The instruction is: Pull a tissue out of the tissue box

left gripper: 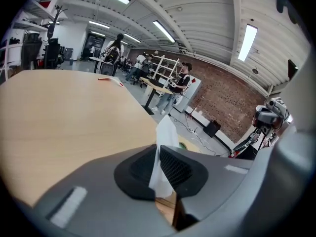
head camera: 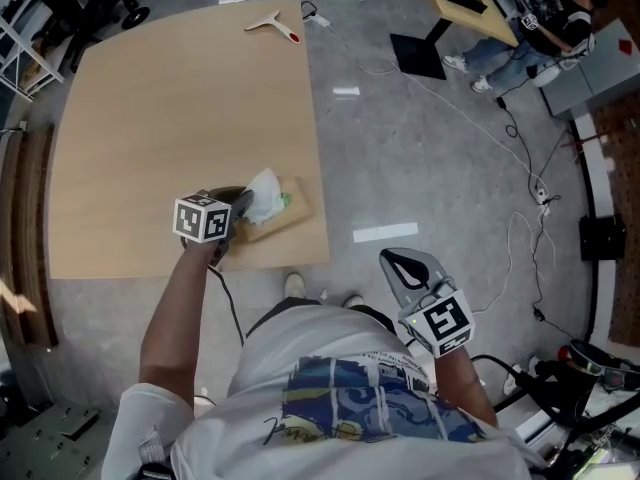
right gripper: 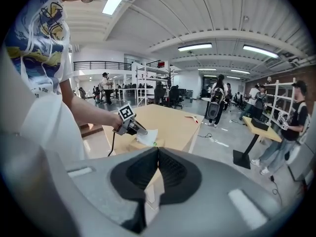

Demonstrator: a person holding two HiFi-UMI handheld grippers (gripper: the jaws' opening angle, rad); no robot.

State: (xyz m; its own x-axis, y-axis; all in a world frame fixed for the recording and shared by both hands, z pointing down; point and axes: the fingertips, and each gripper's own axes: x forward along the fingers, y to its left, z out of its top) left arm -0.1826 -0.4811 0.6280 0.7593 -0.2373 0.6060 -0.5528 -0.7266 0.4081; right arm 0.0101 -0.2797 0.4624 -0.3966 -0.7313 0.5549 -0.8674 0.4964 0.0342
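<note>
Pinching the tissue [left gripper: 166, 132] atop the tissue box [head camera: 290, 211] near the edge of the tabletop [head camera: 180, 118], our left claw [left gripper: 159, 169] is clamped on it. We should pull up slowly, while our right claw [right gripper: 157, 169], closed on nothing, could steady the box.

A pale wooden worktop [head camera: 170, 128] fills the upper left, over a grey floor [head camera: 420, 148]. Near its front right corner sits a brown tissue box [head camera: 285, 213], with 1 white tissue [head camera: 265, 193] standing up out of it. The left claw [head camera: 245, 202], carrying its marker cube [head camera: 203, 218], reaches in from the left and its tip meets the tissue's lower edge. The right claw [head camera: 388, 258] hangs off the worktop above the floor, well apart from the box, its jaws meeting at the tip. At the worktop's far edge lies a red-handled tool [head camera: 272, 25]. 2 white shoes [head camera: 293, 285] show below the front edge, and a strip of white tape [head camera: 385, 232] lies on the floor.
</note>
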